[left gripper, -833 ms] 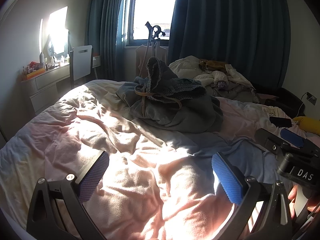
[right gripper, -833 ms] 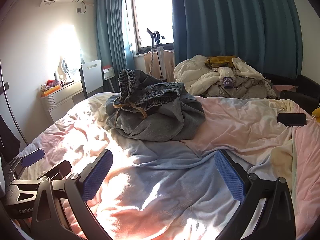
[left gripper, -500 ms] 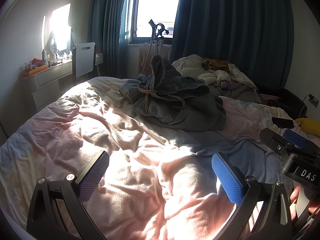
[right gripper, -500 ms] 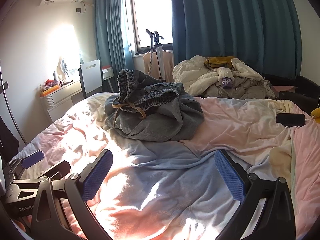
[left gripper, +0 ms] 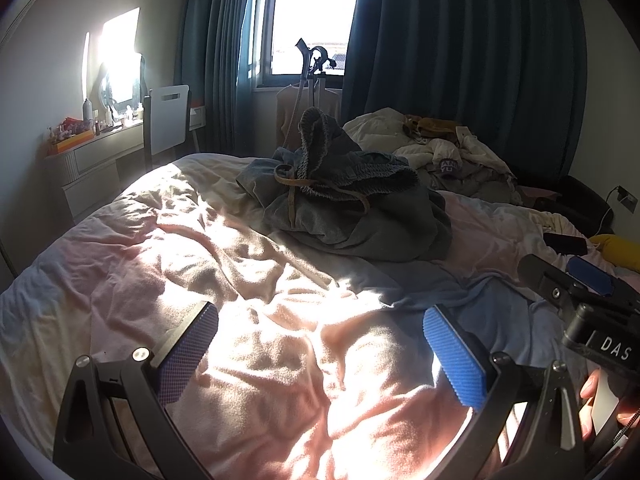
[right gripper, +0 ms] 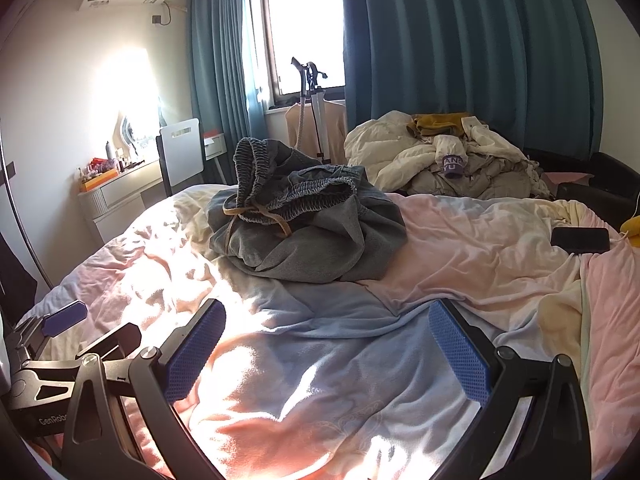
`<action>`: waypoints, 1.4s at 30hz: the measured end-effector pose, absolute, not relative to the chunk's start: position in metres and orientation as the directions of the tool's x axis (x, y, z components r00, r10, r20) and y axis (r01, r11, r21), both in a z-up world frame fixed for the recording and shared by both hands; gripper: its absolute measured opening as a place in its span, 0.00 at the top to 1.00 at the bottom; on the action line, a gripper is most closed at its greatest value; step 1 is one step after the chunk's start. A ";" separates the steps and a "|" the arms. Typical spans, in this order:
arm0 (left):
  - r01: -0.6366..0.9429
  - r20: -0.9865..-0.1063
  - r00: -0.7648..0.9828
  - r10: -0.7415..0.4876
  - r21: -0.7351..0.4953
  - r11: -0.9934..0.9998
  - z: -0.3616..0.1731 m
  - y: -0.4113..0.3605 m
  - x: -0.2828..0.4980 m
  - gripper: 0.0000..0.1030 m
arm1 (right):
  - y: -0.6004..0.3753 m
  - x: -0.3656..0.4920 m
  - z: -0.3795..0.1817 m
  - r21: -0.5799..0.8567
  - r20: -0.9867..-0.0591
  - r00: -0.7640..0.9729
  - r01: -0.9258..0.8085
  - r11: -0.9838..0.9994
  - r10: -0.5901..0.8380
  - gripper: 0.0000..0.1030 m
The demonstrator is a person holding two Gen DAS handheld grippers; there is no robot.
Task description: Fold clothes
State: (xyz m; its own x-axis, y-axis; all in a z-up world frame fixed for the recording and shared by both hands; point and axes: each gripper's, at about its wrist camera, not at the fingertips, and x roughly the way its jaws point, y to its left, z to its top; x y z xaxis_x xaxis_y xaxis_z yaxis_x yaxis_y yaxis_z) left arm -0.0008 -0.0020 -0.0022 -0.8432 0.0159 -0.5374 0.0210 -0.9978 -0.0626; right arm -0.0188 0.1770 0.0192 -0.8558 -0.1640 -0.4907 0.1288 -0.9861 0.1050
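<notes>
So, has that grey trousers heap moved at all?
No. The grey trousers heap lies where it did, in front of the garment steamer by the window.

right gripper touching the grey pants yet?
Apart. The right wrist view shows the right gripper open, its pads over bare blanket, with the crumpled grey pants lying farther up the bed.

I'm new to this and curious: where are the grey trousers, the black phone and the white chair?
grey trousers (right gripper: 320, 240), right wrist view, crumpled leg fabric.
black phone (right gripper: 580, 239), right wrist view, screen.
white chair (left gripper: 170, 118), left wrist view, backrest.
</notes>
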 end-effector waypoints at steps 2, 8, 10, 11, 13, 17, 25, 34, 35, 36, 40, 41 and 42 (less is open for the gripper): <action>0.020 -0.536 -0.844 0.017 -0.063 -0.998 -0.002 -0.002 0.000 0.00 | 0.176 -0.019 0.019 0.105 -0.492 -0.855 0.129 -0.986 -0.164 0.00; 0.023 -0.533 -0.846 0.018 -0.070 -0.997 -0.002 -0.003 0.000 0.00 | 0.176 -0.018 0.020 0.103 -0.488 -0.857 0.129 -0.986 -0.163 0.00; 0.026 -0.533 -0.846 0.017 -0.073 -0.997 -0.001 -0.004 0.000 0.00 | 0.176 -0.018 0.020 0.107 -0.490 -0.856 0.128 -0.986 -0.164 0.00; 0.026 -0.534 -0.846 0.019 -0.077 -0.997 -0.001 -0.005 -0.001 0.00 | 0.176 -0.018 0.020 0.109 -0.490 -0.856 0.127 -0.986 -0.164 0.00; 0.027 -0.533 -0.846 0.022 -0.083 -0.996 -0.001 -0.007 -0.001 0.00 | 0.177 -0.018 0.020 0.113 -0.492 -0.855 0.125 -0.986 -0.165 0.00; 0.027 -0.531 -0.847 0.020 -0.081 -0.996 -0.002 -0.006 -0.001 0.00 | 0.177 -0.019 0.020 0.111 -0.492 -0.855 0.127 -0.986 -0.165 0.00; 0.044 -0.525 -0.851 0.005 -0.080 -0.996 -0.002 -0.008 -0.001 0.00 | 0.179 -0.018 0.020 0.116 -0.486 -0.857 0.133 -0.984 -0.173 0.00; 0.110 -0.550 -0.834 -0.043 -0.089 -0.990 0.006 -0.022 -0.022 0.00 | 0.177 -0.021 0.017 0.122 -0.501 -0.849 0.123 -0.985 -0.168 0.00; 0.119 -0.553 -0.832 -0.042 -0.104 -0.987 0.008 -0.026 -0.027 0.00 | 0.178 -0.022 0.016 0.128 -0.504 -0.847 0.120 -0.984 -0.169 0.00; 0.124 -0.557 -0.830 -0.036 -0.121 -0.985 0.010 -0.030 -0.033 0.00 | 0.179 -0.023 0.016 0.133 -0.507 -0.846 0.115 -0.984 -0.168 0.00; 0.129 -0.565 -0.825 -0.012 -0.168 -0.977 0.020 -0.041 -0.066 0.00 | 0.186 -0.027 0.011 0.156 -0.516 -0.841 0.093 -0.983 -0.161 0.00; 0.124 -0.565 -0.825 -0.008 -0.167 -0.978 0.022 -0.041 -0.076 0.00 | 0.187 -0.029 0.009 0.160 -0.516 -0.841 0.090 -0.983 -0.160 0.00; 0.118 -0.564 -0.826 -0.007 -0.160 -0.980 0.024 -0.041 -0.087 0.00 | 0.187 -0.031 0.008 0.162 -0.516 -0.842 0.089 -0.983 -0.161 0.00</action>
